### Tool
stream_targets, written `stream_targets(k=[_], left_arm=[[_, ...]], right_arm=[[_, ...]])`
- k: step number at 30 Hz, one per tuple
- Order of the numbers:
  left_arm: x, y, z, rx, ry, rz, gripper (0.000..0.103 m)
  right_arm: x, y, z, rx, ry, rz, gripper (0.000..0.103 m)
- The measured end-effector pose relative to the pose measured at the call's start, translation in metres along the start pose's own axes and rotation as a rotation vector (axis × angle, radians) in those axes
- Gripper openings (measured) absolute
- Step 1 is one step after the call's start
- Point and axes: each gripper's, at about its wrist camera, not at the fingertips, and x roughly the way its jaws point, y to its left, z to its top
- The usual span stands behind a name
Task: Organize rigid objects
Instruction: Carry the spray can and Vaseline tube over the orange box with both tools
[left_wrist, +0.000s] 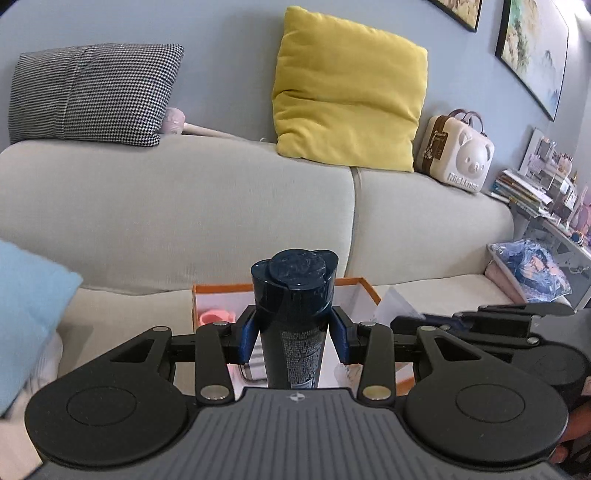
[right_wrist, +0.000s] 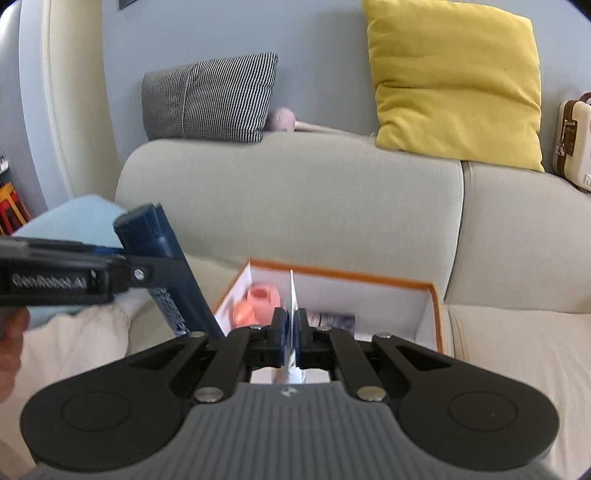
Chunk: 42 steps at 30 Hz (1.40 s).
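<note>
A dark navy bottle (left_wrist: 293, 295) with a flip cap stands upright between the blue pads of my left gripper (left_wrist: 294, 332), which is shut on its sides. Behind it, on the sofa seat, sits an orange-rimmed white box (left_wrist: 364, 286) holding a pink object (left_wrist: 216, 317). My right gripper (right_wrist: 291, 332) is shut on a thin white flat item (right_wrist: 293, 295), seen edge on, above the box (right_wrist: 434, 306). In the right wrist view the pink object (right_wrist: 258, 299) lies in the box's far left corner. At the left of that view, the left gripper (right_wrist: 144, 271) holds the tilted bottle (right_wrist: 147, 229).
On the grey sofa back (left_wrist: 184, 206) rest a yellow cushion (left_wrist: 347, 92), a houndstooth cushion (left_wrist: 92, 92) and a cream bear-faced case (left_wrist: 458, 151). A light blue cushion (left_wrist: 26, 314) lies on the left. A blue wrapped packet (left_wrist: 532, 269) and stacked books (left_wrist: 524, 188) are at the right.
</note>
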Motion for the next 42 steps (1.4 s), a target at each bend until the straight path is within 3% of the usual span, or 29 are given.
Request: stream_targets(k=[8, 15, 23, 29, 42], left_arm=[[0.066, 0.01, -0.014, 0.05, 0.121, 0.046, 0.047], [0.11, 0.006, -0.045, 0.191, 0.247, 0.083, 0.047], [0.134, 0.006, -0.068, 0.327, 0.315, 0.129, 0.047], [0.142, 0.011, -0.084, 0.328, 0.365, 0.134, 0.047], [0.138, 0.018, -0.088, 0.276, 0.351, 0.157, 0.052]], right_arm=[[0.047, -0.014, 0.008, 0.047, 0.05, -0.018, 0.003], [0.101, -0.032, -0.005, 0.082, 0.149, -0.008, 0.003], [0.142, -0.03, -0.018, 0.088, 0.223, 0.014, 0.003], [0.156, -0.028, -0.025, 0.097, 0.261, 0.019, 0.003], [0.159, -0.013, -0.031, 0.085, 0.319, 0.054, 0.003]])
